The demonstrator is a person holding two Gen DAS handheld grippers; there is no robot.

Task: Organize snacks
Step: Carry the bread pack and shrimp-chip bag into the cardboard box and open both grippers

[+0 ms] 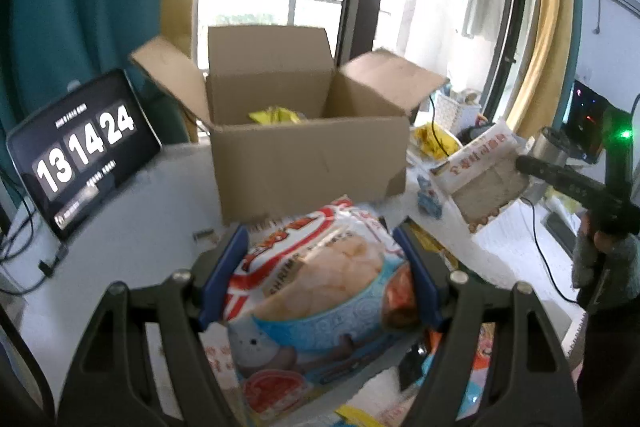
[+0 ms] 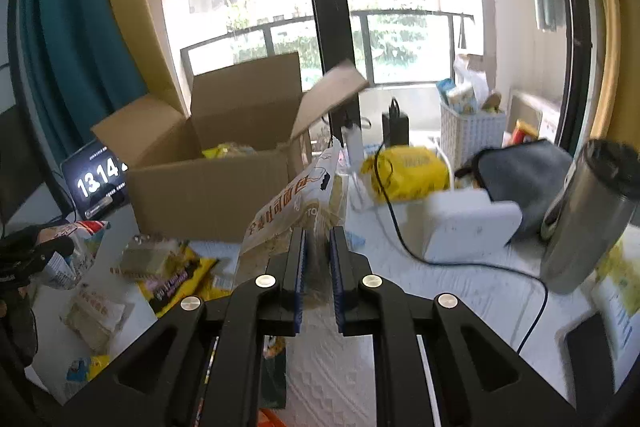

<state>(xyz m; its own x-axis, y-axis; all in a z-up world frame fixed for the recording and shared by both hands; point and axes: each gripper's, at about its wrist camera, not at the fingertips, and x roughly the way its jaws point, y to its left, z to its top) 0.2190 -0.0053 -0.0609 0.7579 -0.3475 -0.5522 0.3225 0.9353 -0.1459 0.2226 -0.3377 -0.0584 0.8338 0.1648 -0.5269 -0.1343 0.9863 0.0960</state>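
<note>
Both packs are up and headed for the cardboard box [image 1: 304, 147] ahead: left gripper [image 1: 320, 267] fingers clamp the shrimp-chip bag [image 1: 316, 275], right gripper [image 2: 318, 267] fingers pinch the bread pack [image 2: 296, 203]. Next, I'd judge, clear the rim and drop.

Left black two-finger tool with blue pads [image 1: 320, 259]: jaws spread wide, clamped on both sides of a puffy bag, held raised. Right black two-finger tool with blue pads [image 2: 318, 263]: jaws nearly together, pinching a thin packet edge, also raised.

"13 14 24" on clock tablet [image 1: 82, 151]
</note>
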